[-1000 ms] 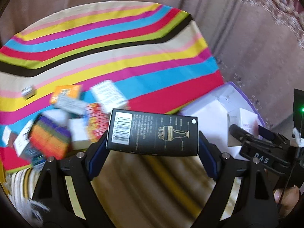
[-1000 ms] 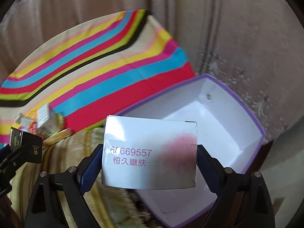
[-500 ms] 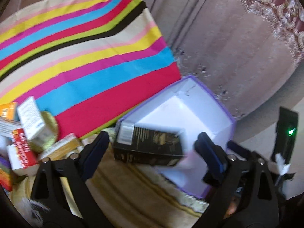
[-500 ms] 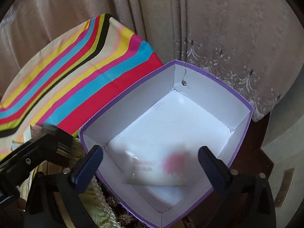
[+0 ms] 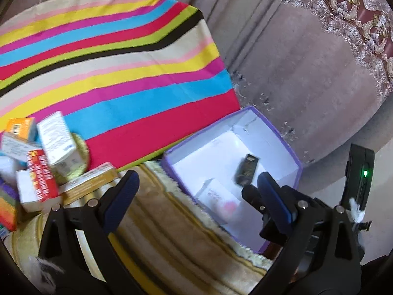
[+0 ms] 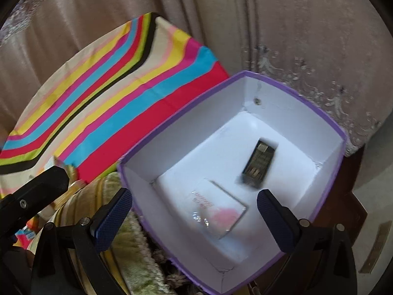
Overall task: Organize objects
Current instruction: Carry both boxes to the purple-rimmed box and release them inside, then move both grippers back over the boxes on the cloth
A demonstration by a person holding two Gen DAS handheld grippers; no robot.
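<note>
Hovering over the purple-rimmed white box (image 6: pixel 319 113), the right gripper (image 6: pixel 194 201) is spreading its jaws fully wide, gripping nothing. Inside the box, a white carton with pink print (image 6: pixel 218 209) is lying flat at about 7 o'clock of the floor, and a black carton (image 6: pixel 258 164) is sitting tilted and blurred toward 2 o'clock, apart from the white one. The left gripper (image 5: pixel 196 184) is also standing wide open and empty, pointing down at the box's near-left corner (image 5: pixel 172 157). At 9 o'clock in the left wrist view, a pile of small boxes (image 5: pixel 46 157) is crowding together on a striped cloth (image 5: pixel 122 73), a gold-coloured carton (image 5: pixel 91 182) lying at its near edge.
</note>
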